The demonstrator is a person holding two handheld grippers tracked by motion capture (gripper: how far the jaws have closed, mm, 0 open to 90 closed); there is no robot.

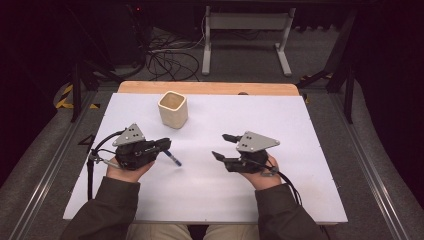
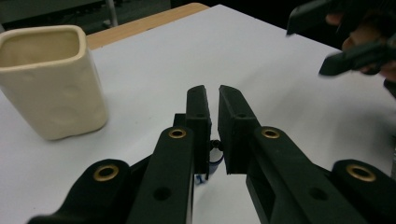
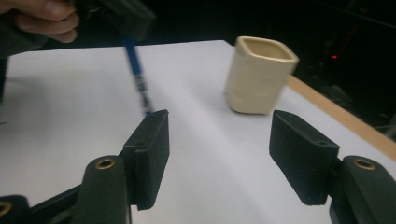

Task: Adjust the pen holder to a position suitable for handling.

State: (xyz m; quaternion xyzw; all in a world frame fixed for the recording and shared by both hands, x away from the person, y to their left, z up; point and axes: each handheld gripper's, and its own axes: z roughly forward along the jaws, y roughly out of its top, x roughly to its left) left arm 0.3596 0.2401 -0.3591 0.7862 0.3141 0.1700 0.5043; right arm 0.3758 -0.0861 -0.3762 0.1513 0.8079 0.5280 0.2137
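Pen: the blue pen [image 1: 173, 159] is clamped in my left tool [image 1: 162, 145], its tip slanting down toward the white sheet; in the right gripper view it shows as a blurred blue stick [image 3: 137, 74] hanging at a slant from that tool.
Worktop: my worktop [image 1: 300, 165] is a wide white board with a strip of bare wood along its far edge; my forearms in dark sleeves come in over its near edge.
Cup: a cream square-mouthed cup [image 1: 173, 109] stands upright on the far left-of-centre part of the worktop, apart from both tools; from the left gripper view it sits to the left of my jaws [image 2: 49, 79], and from the right gripper view it stands beyond the jaws, to the right [image 3: 259, 74].
Left tool: I hold it low over the left half of the worktop, jaws drawn narrow with a thin gap between them [image 2: 214, 128], gripping the pen whose dark and blue bit peeks out below the pads.
Right tool: my right tool [image 1: 222, 146] hovers over the right half, pointing left toward the other, jaws spread wide with nothing between them [image 3: 218, 149].
Hands: my left hand [image 1: 126, 172] and right hand [image 1: 262, 176] wrap the tool bodies from behind.
Cables: one trails from each tool toward the near edge.
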